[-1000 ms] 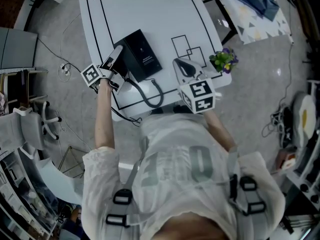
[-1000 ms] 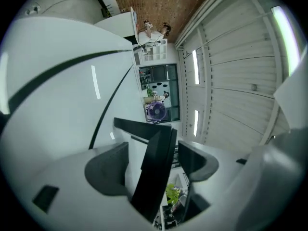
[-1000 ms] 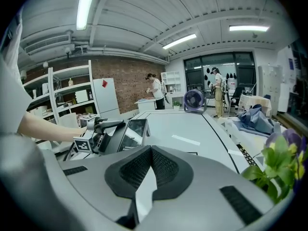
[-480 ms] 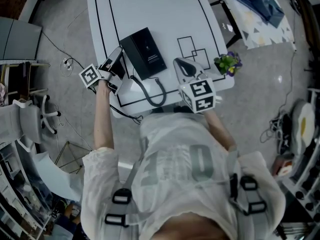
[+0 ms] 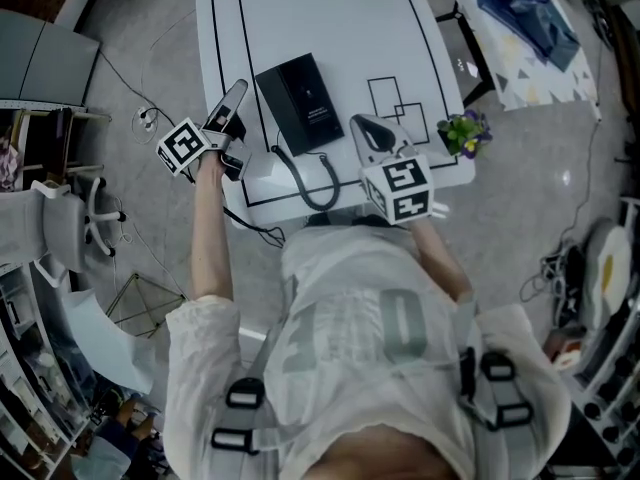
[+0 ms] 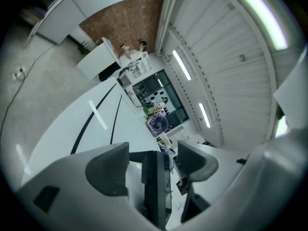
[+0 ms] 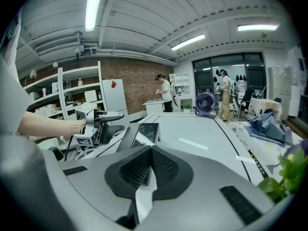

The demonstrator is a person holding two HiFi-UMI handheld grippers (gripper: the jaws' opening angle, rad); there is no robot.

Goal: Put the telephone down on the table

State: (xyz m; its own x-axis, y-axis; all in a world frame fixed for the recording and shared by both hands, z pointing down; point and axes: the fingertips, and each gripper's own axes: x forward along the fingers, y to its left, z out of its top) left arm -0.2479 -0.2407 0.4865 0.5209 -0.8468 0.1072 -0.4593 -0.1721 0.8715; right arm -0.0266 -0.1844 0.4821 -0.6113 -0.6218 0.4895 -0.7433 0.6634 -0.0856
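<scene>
Nearest the person, the right gripper is hovering with its jaws pressed together, empty. Beyond the trailing cord, the black telephone is lying flat on the white table, its long axis running away, tilted far-left. It looks rigid, smooth and fairly heavy, best gripped across its width. The left gripper is hanging beside it, jaws apart.

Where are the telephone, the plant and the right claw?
telephone (image 5: 303, 103): head view, middle of its black top face.
plant (image 5: 466, 131): head view, its leaves and flowers.
right claw (image 7: 150, 153): right gripper view, where its two shut pads meet.
</scene>
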